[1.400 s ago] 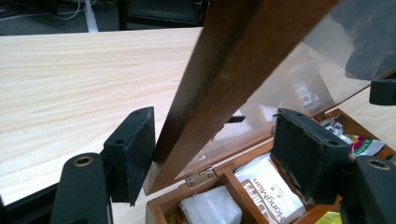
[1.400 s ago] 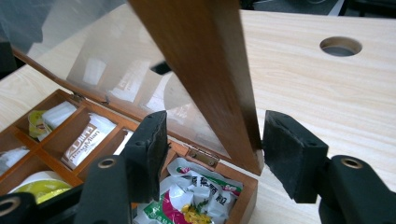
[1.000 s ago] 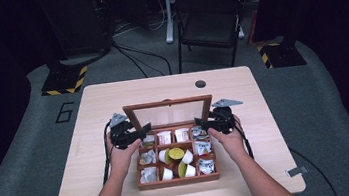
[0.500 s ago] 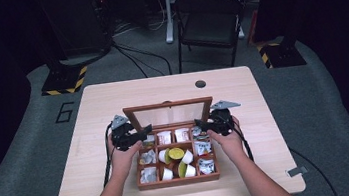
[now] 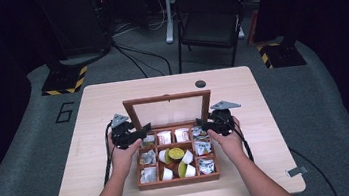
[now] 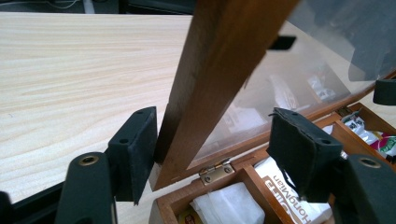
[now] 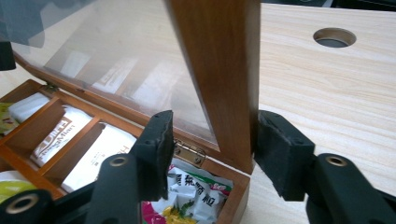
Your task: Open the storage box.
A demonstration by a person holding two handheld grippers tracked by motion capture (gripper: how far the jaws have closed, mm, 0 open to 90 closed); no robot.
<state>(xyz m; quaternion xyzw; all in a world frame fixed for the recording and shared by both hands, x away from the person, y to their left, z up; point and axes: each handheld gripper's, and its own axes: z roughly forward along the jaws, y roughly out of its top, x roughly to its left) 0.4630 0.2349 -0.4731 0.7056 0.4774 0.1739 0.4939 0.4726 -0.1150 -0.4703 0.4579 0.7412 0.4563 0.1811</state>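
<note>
Wooden box (image 5: 176, 162) sits mid-table, near the person's edge of the table (image 5: 89, 113), lid (image 5: 169, 109) raised and standing about upright on the box's far side. Lid is a wood frame with a clear pane, hinged (image 6: 216, 171) to the box's back wall. Compartments hold white packets, foil sachets and green-and-white cups.

Left gripper (image 5: 135, 135) is at the lid's left frame post, low, near the hinge. Its jaws have just been closing, with the post between them; in the left gripper view (image 6: 212, 156) the outer pad lies touching or just beside the post's outer face, while the inner pad stands well apart from the pane side. No firm pinch visible.

Right gripper (image 5: 206, 124) is at the lid's right frame post, also low by the hinge. Its jaws have just been closing too, post between them; in the right gripper view (image 7: 212, 154) the outer pad looks against the post's outer face, the inner pad just off the pane. Whether it clamps, cannot tell for sure.
</note>
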